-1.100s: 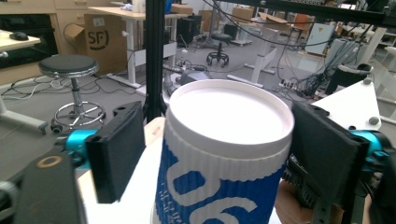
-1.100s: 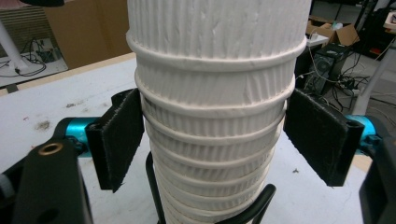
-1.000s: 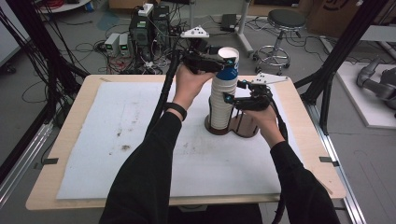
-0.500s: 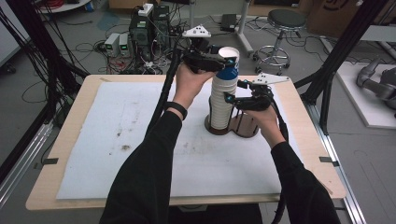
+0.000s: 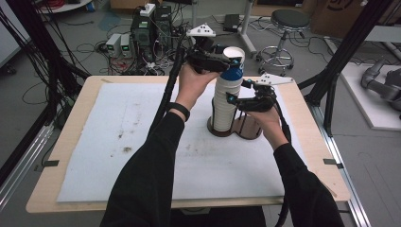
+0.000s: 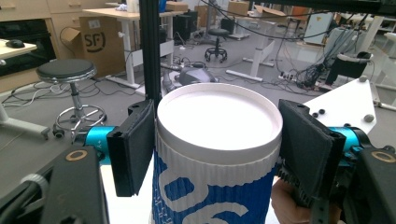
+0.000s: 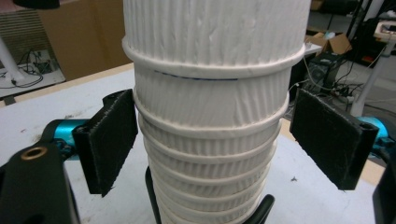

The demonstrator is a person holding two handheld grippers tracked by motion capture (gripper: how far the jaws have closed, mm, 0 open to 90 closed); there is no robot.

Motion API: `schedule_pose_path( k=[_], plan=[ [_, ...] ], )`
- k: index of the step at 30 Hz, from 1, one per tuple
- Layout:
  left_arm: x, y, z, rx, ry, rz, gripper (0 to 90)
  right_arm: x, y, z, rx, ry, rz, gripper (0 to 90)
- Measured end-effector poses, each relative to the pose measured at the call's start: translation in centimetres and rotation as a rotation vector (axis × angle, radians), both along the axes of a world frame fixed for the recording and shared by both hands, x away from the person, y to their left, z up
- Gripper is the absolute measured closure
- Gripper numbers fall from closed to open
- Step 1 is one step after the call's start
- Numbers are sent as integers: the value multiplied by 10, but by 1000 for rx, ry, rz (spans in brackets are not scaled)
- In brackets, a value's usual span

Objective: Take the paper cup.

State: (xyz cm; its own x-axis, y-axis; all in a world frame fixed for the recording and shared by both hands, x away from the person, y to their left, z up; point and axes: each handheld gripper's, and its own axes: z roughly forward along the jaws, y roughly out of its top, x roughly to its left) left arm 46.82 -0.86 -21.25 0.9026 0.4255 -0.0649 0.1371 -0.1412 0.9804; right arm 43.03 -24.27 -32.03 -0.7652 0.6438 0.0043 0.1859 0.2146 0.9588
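A tall stack of white ribbed paper cups (image 5: 222, 111) stands in a dark wooden holder (image 5: 247, 131) on the table. Its top cup is a blue-and-white cup (image 5: 232, 72) with a white rim. My left gripper (image 5: 231, 59) is level at the top of the stack, shut on the blue cup (image 6: 212, 186), one pad on each side just under the rim. My right gripper (image 5: 231, 100) is at mid-height on the stack (image 7: 210, 93). Its jaws have just been opening and now stand open, with the stack between them and a gap at the right pad (image 7: 329, 140).
A white mat (image 5: 118, 137) covers the wooden table (image 5: 47, 198). Beyond the far edge lie cables and boxes on the floor, with a stool (image 5: 286, 21) at the back right. Black frame posts (image 5: 331, 71) rise at both sides.
Both hands have kept their places at the stack, and the cups have not shifted.
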Motion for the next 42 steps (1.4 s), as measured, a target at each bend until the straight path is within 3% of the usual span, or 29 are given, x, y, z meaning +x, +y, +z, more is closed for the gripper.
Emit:
schedule_pose_path(
  k=[8,42],
  plan=[
    [-1,1,3,-13,-3,3,302,-1,3,0,-21,-15,-8,166],
    [-7,18,32,-93,-59,32,301,-2,3,1,-7,-17,-3,192]
  ],
)
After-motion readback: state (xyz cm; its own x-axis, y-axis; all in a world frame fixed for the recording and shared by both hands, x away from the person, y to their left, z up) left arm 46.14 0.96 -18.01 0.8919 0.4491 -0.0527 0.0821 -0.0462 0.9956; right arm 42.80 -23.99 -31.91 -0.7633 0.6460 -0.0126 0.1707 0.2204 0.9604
